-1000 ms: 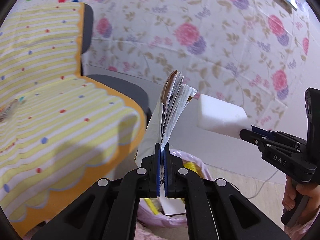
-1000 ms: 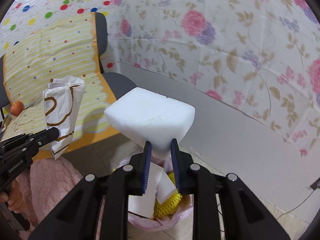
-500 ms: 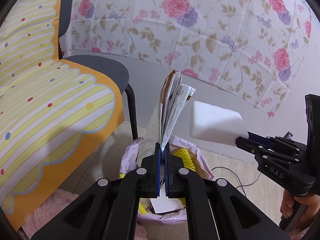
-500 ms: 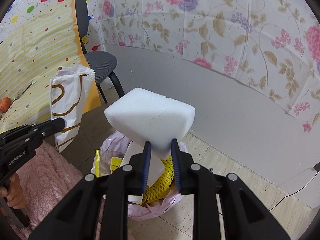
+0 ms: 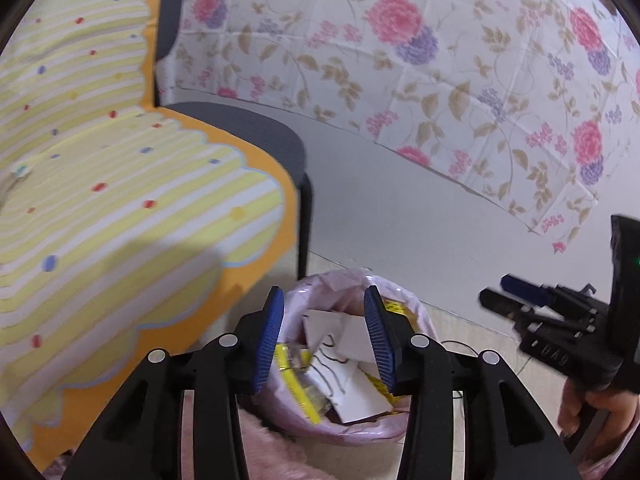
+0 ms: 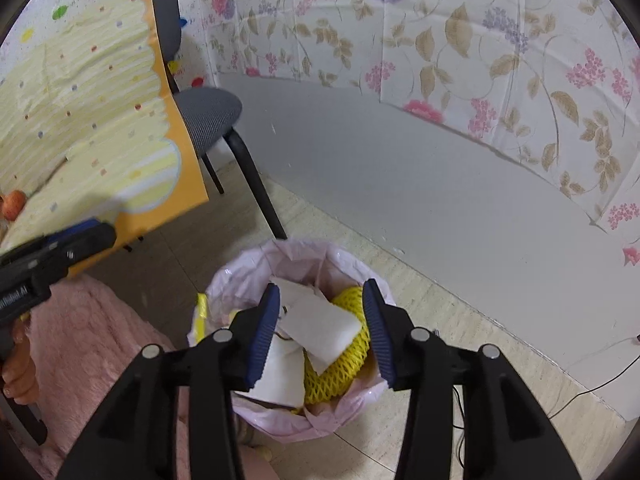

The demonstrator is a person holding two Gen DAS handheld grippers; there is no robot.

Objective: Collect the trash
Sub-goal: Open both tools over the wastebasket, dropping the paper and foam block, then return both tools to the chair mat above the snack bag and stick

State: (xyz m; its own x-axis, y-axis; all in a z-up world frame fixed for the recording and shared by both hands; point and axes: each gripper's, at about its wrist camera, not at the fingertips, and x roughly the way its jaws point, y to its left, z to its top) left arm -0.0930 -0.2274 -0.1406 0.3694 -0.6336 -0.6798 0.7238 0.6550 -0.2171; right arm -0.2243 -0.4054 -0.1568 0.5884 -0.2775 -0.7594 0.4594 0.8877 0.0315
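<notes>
Trash [image 6: 320, 330], a white foam block, printed paper and yellow foam netting, lies in the pink-lined bin [image 6: 352, 404] on the floor, under the left hand-held gripper [image 5: 324, 330] and right hand-held gripper [image 6: 320, 332], whose jaws have just been opening and stand spread and empty

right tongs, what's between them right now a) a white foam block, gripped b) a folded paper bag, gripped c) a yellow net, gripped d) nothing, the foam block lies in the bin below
d: the right tongs stand open with no pad pressing on anything, having just opened, and the foam block lies on the yellow net in the bin below.
</notes>
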